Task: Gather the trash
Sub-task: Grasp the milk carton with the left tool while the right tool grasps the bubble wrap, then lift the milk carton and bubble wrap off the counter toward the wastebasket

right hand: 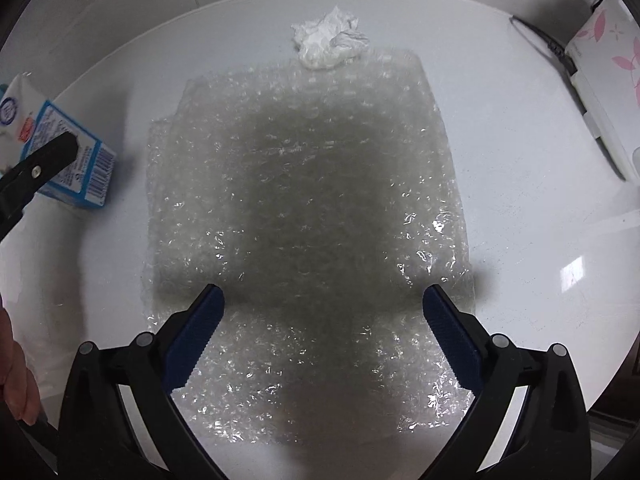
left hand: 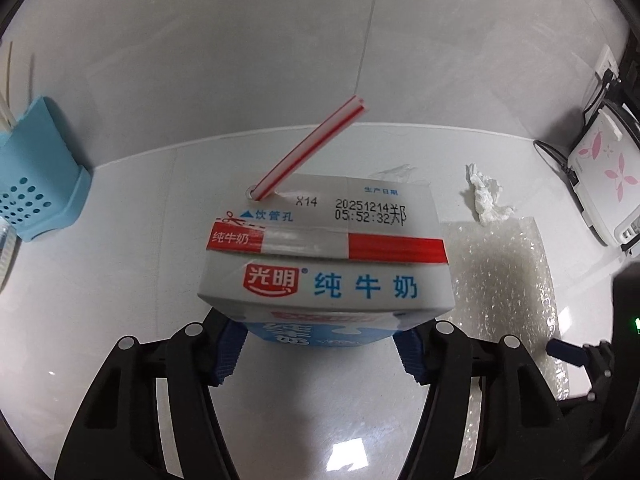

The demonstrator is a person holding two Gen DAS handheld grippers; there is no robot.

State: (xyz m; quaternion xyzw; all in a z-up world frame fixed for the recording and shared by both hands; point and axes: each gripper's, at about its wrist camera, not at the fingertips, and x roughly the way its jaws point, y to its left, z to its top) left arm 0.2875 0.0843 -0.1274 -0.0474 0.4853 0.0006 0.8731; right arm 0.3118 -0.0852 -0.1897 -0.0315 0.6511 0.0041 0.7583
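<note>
A blue and white milk carton with a red striped straw stands on the white counter. My left gripper is closed on its lower sides. The carton also shows in the right wrist view, with a left finger across it. A sheet of clear bubble wrap lies flat on the counter. My right gripper is open just above its near part, holding nothing. A crumpled white tissue lies at the wrap's far edge; it also shows in the left wrist view.
A blue perforated holder stands at the left by the wall. A white appliance with pink flowers and its black cable sit at the right. A clear plastic scrap lies behind the carton. The white counter ends at the wall.
</note>
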